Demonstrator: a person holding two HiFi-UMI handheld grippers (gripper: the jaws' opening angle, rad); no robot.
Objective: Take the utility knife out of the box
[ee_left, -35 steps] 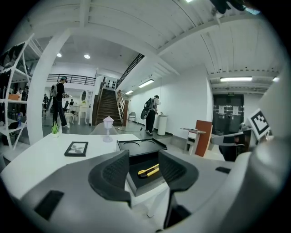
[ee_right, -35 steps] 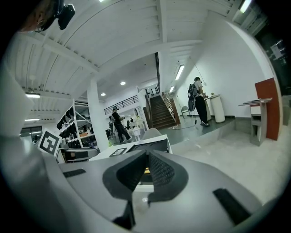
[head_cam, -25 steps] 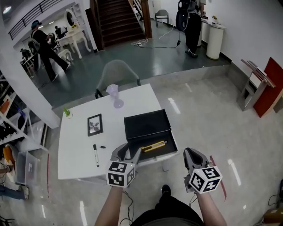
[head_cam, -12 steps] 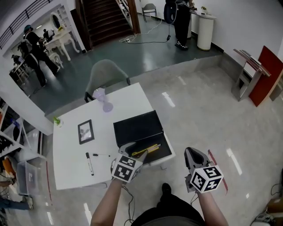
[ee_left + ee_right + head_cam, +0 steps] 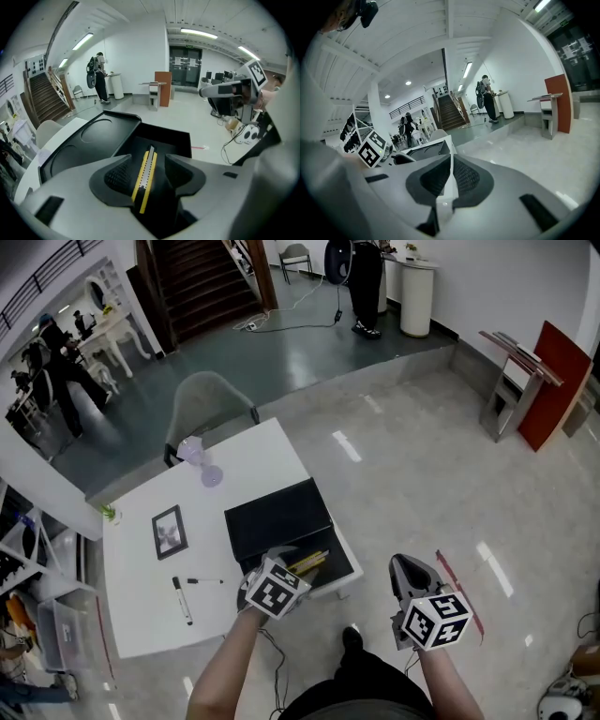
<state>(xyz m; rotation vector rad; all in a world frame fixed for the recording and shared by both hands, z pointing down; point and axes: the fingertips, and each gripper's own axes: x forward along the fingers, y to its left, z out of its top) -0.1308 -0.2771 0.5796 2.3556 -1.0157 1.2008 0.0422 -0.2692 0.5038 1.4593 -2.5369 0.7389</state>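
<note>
An open black box (image 5: 277,514) sits at the near right corner of the white table (image 5: 141,615), with a yellow utility knife (image 5: 309,563) lying in its base. My left gripper (image 5: 284,564) points down into the box. In the left gripper view its jaws have just been opening and stand open (image 5: 147,160) on either side of the knife (image 5: 144,180), with the pads clear of it. The box lid (image 5: 93,140) lies beyond. My right gripper (image 5: 406,565) hangs over the floor right of the table, its jaws shut (image 5: 451,159) and empty.
On the table lie a small framed picture (image 5: 169,532), a black marker (image 5: 180,601) and a purple glass (image 5: 200,465). A grey chair (image 5: 204,397) stands at the far side. Glossy floor stretches to the right, and people stand far off.
My left gripper moved forward and down from the table's edge into the box, rolling as it went, and now straddles the knife. The right gripper barely shifted.
</note>
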